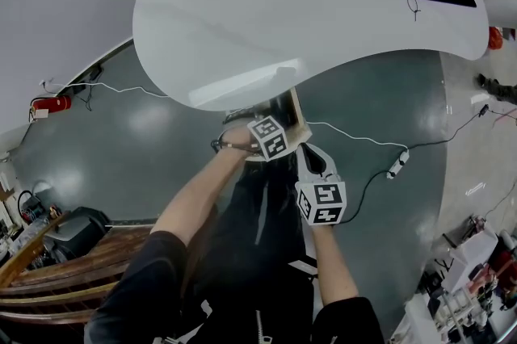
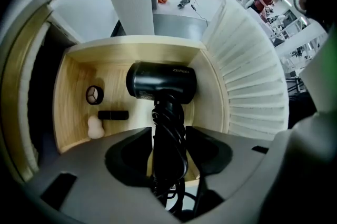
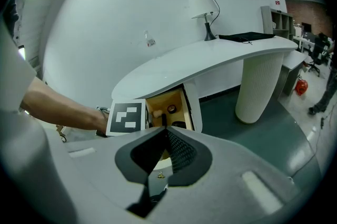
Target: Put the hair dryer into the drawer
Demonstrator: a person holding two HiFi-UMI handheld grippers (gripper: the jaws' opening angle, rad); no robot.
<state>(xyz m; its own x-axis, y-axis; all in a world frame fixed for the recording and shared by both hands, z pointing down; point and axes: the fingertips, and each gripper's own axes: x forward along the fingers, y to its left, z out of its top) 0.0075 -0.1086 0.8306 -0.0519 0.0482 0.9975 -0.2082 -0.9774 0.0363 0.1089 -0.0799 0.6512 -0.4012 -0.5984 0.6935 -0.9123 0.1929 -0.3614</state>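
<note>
Held the left gripper [image 2: 168, 146] out ahead on a bare, outstretched left forearm [image 1: 198, 201], jaws clamped from both sides on the cord-wrapped handle of the hair dryer [image 2: 161, 82]. Held the right gripper [image 3: 162, 130] just beside it and nearer the body, right forearm [image 1: 335, 262] drawn in close, jaws pressed together, nothing between them.

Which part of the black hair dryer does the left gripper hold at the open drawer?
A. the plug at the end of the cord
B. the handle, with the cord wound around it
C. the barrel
B: in the left gripper view, the left gripper is shut on the cord-wrapped handle of the hair dryer; the barrel is free beyond the jaws, over the wooden drawer.
</note>
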